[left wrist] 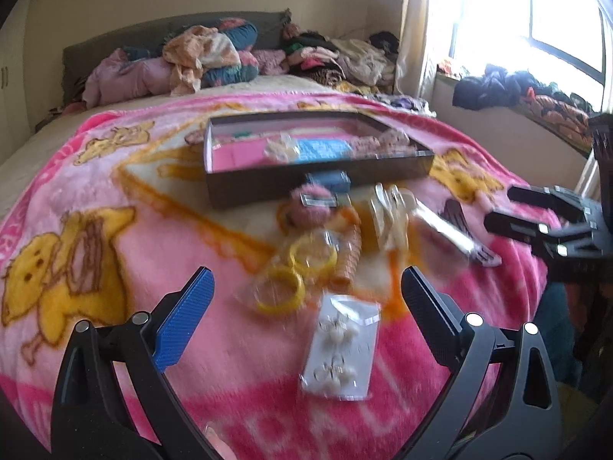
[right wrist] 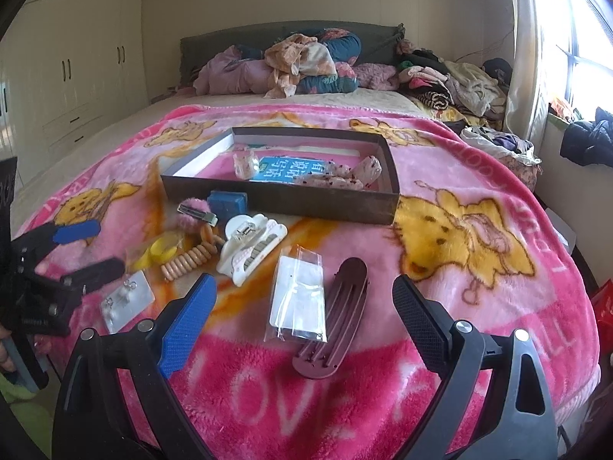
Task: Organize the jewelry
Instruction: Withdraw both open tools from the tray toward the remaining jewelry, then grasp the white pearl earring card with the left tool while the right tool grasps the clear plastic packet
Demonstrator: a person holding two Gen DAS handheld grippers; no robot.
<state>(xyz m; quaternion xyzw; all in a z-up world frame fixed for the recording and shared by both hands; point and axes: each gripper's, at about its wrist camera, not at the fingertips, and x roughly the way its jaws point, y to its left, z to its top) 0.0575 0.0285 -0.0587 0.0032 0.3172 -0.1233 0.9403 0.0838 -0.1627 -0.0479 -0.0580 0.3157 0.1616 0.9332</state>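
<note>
daylight blows out the window (left wrist: pixel 536 7); left view motion-blurred, fisheye edges darkened.

Blanket (right wrist: pixel 479 253), pink, cartoon print | clothes (right wrist: pixel 306 61) heaped by headboard | wardrobe (right wrist: pixel 76 57) | window (left wrist: pixel 536 11), apparently curtained.

I see home bedroom: bed (right wrist: pixel 498 253) with pink blanket (right wrist: pixel 452 306), clothes pile (right wrist: pixel 306 61) at headboard (right wrist: pixel 230 42), wardrobe (right wrist: pixel 76 65), window (left wrist: pixel 555 19); blurred heap on sill, probably more clothes.
</note>
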